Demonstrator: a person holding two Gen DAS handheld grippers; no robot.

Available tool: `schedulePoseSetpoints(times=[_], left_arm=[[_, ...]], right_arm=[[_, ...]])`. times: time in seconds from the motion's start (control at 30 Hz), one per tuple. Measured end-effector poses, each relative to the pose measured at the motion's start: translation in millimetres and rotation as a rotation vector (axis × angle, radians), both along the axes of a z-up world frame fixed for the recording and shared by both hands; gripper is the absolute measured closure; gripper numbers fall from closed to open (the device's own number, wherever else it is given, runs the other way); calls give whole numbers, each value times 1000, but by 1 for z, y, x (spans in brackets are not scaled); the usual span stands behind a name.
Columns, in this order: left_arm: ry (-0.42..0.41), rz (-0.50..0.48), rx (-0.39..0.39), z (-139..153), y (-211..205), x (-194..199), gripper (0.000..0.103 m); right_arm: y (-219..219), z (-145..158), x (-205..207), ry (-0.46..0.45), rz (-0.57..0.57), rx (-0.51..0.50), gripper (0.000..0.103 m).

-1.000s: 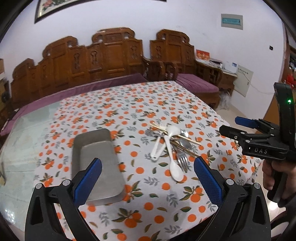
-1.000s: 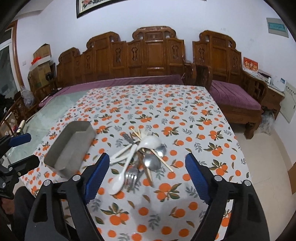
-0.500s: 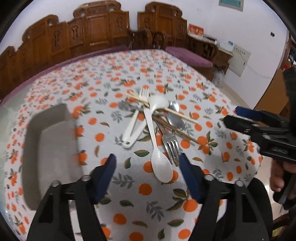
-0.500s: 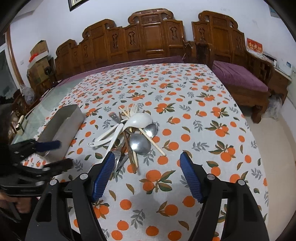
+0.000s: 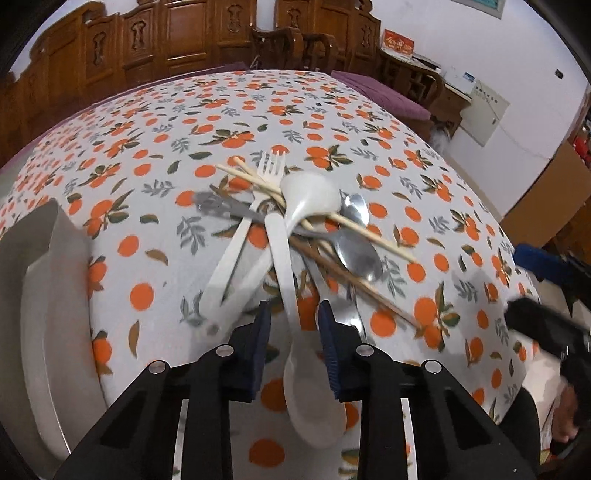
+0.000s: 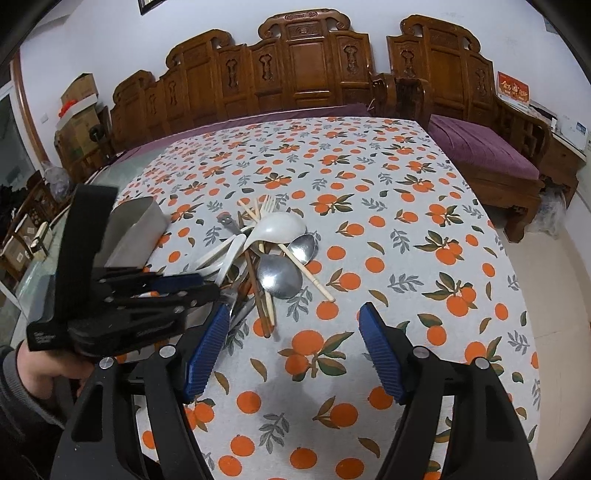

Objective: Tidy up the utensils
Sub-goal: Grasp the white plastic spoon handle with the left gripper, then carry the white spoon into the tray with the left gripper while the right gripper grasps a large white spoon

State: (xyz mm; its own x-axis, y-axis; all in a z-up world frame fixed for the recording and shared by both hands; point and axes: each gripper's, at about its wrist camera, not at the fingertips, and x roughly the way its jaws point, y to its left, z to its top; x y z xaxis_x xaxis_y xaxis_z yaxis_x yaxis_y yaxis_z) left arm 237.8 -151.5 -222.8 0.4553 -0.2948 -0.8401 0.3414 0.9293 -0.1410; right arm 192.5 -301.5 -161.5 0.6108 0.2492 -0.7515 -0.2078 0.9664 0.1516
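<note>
The left gripper (image 5: 293, 319), jaws just closing narrow, straddles the white spoon (image 5: 291, 295) untouched; the right gripper (image 6: 291, 350) gapes empty beside it.

We are in a home's living or dining room. Carved wooden settees (image 6: 310, 70) with purple cushions (image 6: 480, 147) line the white wall, and a framed picture (image 6: 151, 4) hangs above them. Our bench wears an orange-print tablecloth (image 6: 369, 192) strewn with household cutlery (image 5: 295, 229). Cardboard boxes (image 6: 79, 99) are stacked in one corner.
</note>
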Motion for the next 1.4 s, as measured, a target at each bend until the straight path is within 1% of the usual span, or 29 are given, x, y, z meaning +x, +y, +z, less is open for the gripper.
schedulePoseSetpoints(times=[0.1,0.23,0.33,0.43,0.5,0.57,0.67,0.73,0.8,0.93,1.07,1.17,1.27,1.33,1.4], left_arm=[[6,-1,14,1,-3,4,82],[28,-2,14,0,-2,1,91],[46,9,-12,-2,4,-2,91],[51,8,-22,-2,6,-1,91],[54,13,-14,-3,5,2,91],[78,8,-3,-10,5,8,91],[61,10,4,-12,5,12,91],[66,4,-10,-11,6,13,95],[59,-4,-27,-9,9,10,96],[29,-17,-50,6,19,-4,97],[-13,-34,-71,26,35,-20,97],[-29,-37,-84,36,48,-25,97],[-62,-36,-85,48,64,-29,97],[-84,-37,-81,52,72,-32,97],[-100,-25,-93,55,82,-32,97]], right_arm=[[1,0,0,0,2,0,28],[1,1,-1,-4,4,-3,28],[3,2,-1,-5,5,-6,28],[4,0,-1,0,8,-10,28],[6,-2,0,5,8,-14,28],[8,-5,1,12,11,-16,28],[14,-8,1,17,23,-26,28],[17,-9,0,17,32,-32,28],[19,-11,0,20,38,-34,28],[26,-13,4,20,59,-38,28],[36,-15,12,24,76,-30,35],[49,-16,20,24,83,-23,38],[65,-17,32,31,91,0,44],[77,-21,38,33,101,4,47],[89,-29,49,48,104,-3,52]])
